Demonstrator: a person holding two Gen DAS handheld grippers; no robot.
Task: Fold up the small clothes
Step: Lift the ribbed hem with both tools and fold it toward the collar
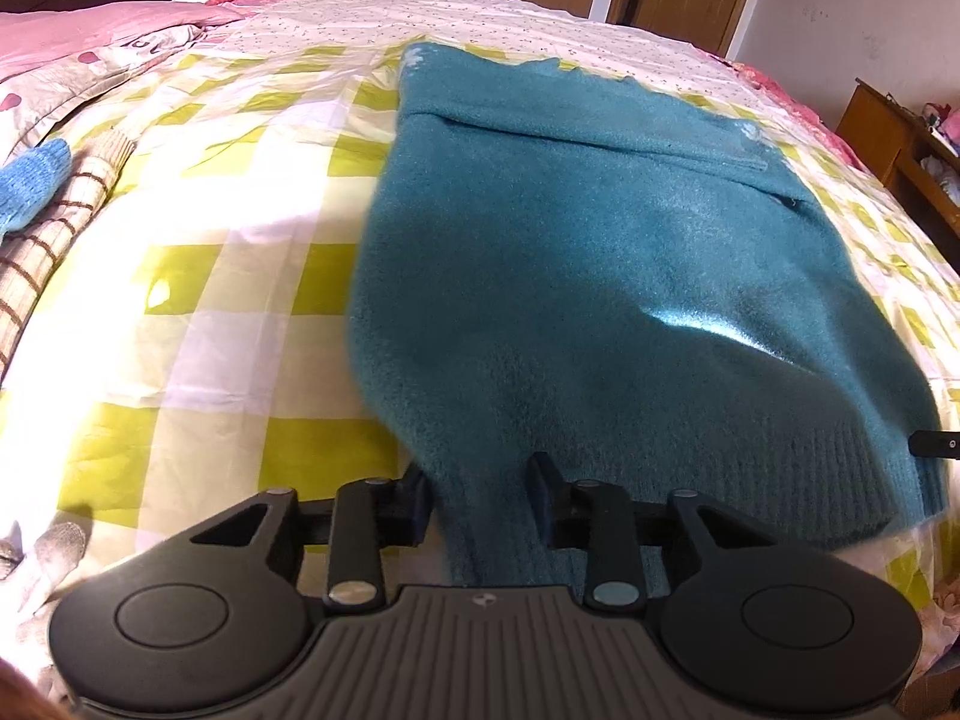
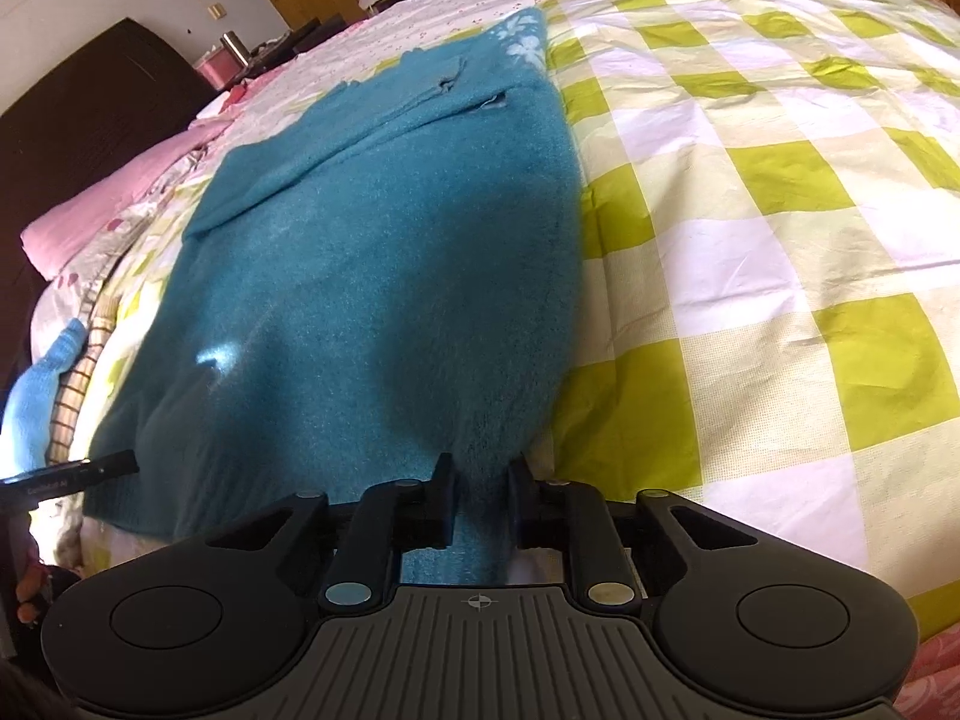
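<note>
A teal knit sweater [image 1: 600,276] lies on the checked bedsheet, its sleeves folded across its upper part. My left gripper [image 1: 480,480] is shut on the sweater's near left hem corner, with fabric bunched between its fingers. My right gripper [image 2: 482,474] is shut on the sweater [image 2: 372,252] at its near right hem corner. The near hem is lifted a little off the sheet. The tip of the right gripper shows at the right edge of the left wrist view [image 1: 936,443], and the left gripper's tip shows at the left edge of the right wrist view [image 2: 78,471].
The bed carries a yellow-green and white checked sheet [image 1: 228,276]. A light blue sock [image 1: 33,186] lies on a brown striped cloth [image 1: 66,222] at the left. Pink bedding [image 2: 120,198] lies at the bed's far left. A wooden cabinet [image 1: 900,150] stands at the right.
</note>
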